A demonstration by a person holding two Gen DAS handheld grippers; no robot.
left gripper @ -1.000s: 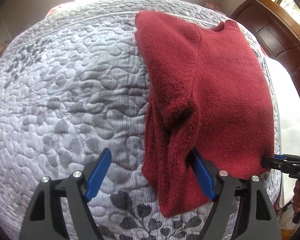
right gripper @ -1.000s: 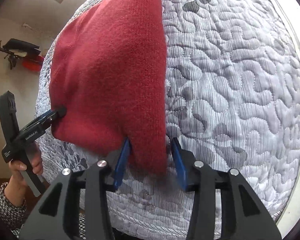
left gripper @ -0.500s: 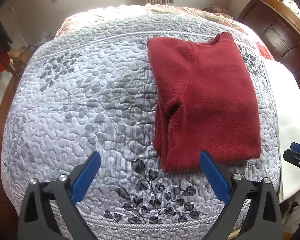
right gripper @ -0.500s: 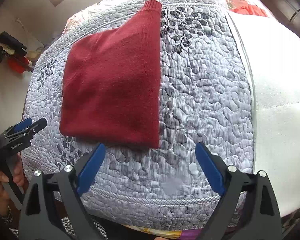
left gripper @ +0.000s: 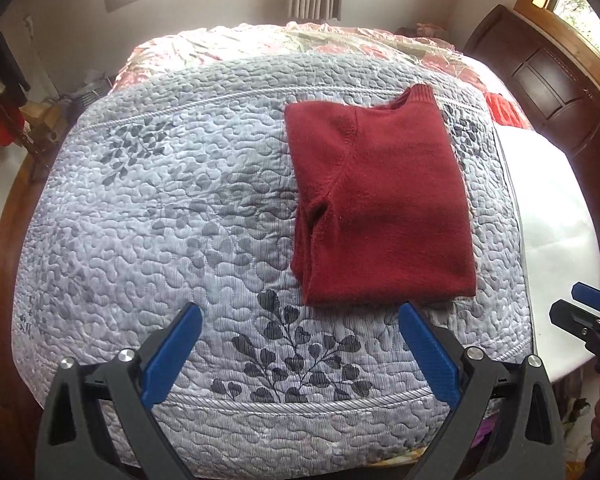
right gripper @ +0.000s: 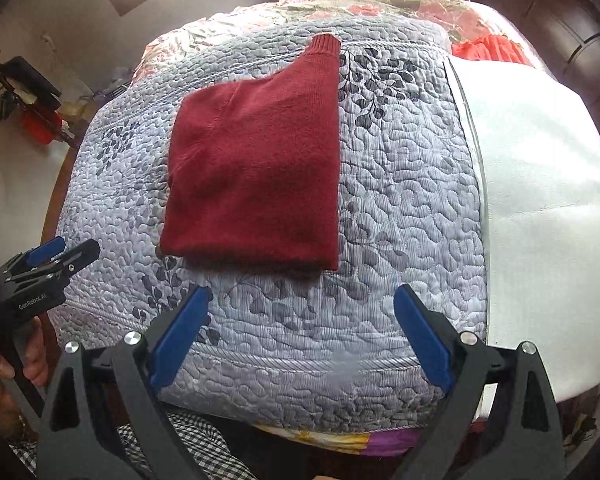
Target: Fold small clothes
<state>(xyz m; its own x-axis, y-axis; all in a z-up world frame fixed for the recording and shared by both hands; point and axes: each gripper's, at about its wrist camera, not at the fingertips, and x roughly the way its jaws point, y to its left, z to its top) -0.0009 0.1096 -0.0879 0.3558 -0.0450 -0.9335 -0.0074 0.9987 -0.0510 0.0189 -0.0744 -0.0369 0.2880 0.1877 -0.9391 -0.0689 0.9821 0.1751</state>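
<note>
Red sweater (left gripper: 380, 208) folded, centre frame on quilted bed (left gripper: 160, 220).
Left gripper (left gripper: 300, 344) and right gripper (right gripper: 302, 328): fingers wide, empty, lower frame.

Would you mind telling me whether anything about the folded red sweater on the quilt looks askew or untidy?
Slightly. The dark red knitted sweater lies folded on the grey quilted bedspread, but its left edge is untidy: the tucked sleeve layers bulge and gape there, and the ribbed collar pokes past the top. Nothing looks damaged.

The dark red knit sweater (left gripper: 384, 208) lies folded flat, collar pointing away.
</note>
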